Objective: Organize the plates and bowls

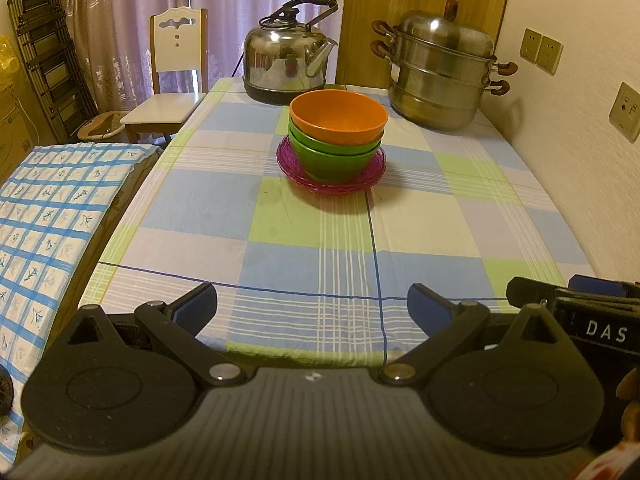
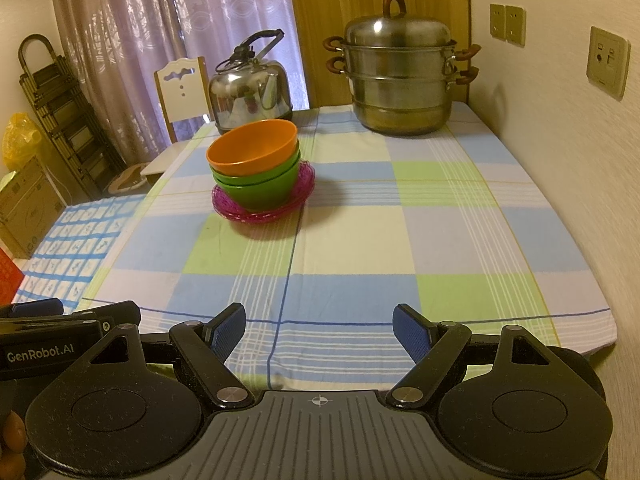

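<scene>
Legible text: "DAS" in white on body of right gripper [image 1: 568, 300], seen at right edge of left wrist view; "GenRobot.AI" on body of left gripper [image 2: 60, 312], at left edge of right wrist view.

Left gripper [image 1: 312, 308]: blue-padded fingers wide apart, nothing btwn them, over near edge of checked tablecloth [image 1: 320, 240]. Right gripper [image 2: 320, 332]: fingers likewise wide, empty, over same near edge.

Task items, mid-table, well apart from both grippers: orange bowl [image 1: 338, 118] nested in green bowls [image 1: 334, 156], stack seated on magenta plates [image 1: 296, 172]. Same stack in right wrist view: orange bowl [image 2: 252, 148], green bowls [image 2: 260, 188], magenta plates [image 2: 228, 208], left of centre.

Behind stack: steel kettle [image 1: 288, 60] and tiered steamer pot [image 1: 440, 72].

Left wrist view only: blue grid-print cloth [image 1: 48, 208] in full beside table, chair seat [image 1: 164, 108]. Right wrist view only: yellow bag [image 2: 20, 136], cardboard box [image 2: 28, 204], fingertip [image 2: 14, 432] at lower-left edge.
</scene>
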A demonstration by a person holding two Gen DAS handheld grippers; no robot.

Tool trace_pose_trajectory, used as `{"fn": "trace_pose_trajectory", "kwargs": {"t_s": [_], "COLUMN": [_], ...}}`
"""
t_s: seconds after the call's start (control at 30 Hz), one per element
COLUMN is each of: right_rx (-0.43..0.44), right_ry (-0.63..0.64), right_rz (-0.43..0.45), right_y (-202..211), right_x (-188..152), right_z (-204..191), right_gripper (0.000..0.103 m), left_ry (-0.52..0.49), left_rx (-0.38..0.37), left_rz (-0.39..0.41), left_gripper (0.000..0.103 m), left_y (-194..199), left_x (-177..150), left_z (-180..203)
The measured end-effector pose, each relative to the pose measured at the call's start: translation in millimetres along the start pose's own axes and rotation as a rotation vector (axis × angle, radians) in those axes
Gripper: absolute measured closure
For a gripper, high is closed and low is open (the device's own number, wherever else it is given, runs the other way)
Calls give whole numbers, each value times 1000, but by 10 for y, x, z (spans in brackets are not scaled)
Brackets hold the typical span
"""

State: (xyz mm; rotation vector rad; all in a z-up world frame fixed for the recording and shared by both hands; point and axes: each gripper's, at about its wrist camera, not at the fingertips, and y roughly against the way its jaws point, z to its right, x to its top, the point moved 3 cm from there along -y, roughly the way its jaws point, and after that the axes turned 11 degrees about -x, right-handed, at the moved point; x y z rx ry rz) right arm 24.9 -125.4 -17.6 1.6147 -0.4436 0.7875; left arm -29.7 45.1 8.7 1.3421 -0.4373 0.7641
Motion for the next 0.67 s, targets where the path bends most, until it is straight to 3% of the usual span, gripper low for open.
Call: {"fn": "trace_pose_trajectory", "kwargs": {"t_s": [0.67], "right_rx": [-1], "right_ry": [-6], "right_rz": [1], "right_y": [-10], "right_x": [-14], "right_z": [18], "right_gripper": [23], "left_ry": [4], "left_rx": [-4], "left_rz": [14], "left_gripper": [2], "left_y": [-6], "left_x": [31], "left_z": [22]}}
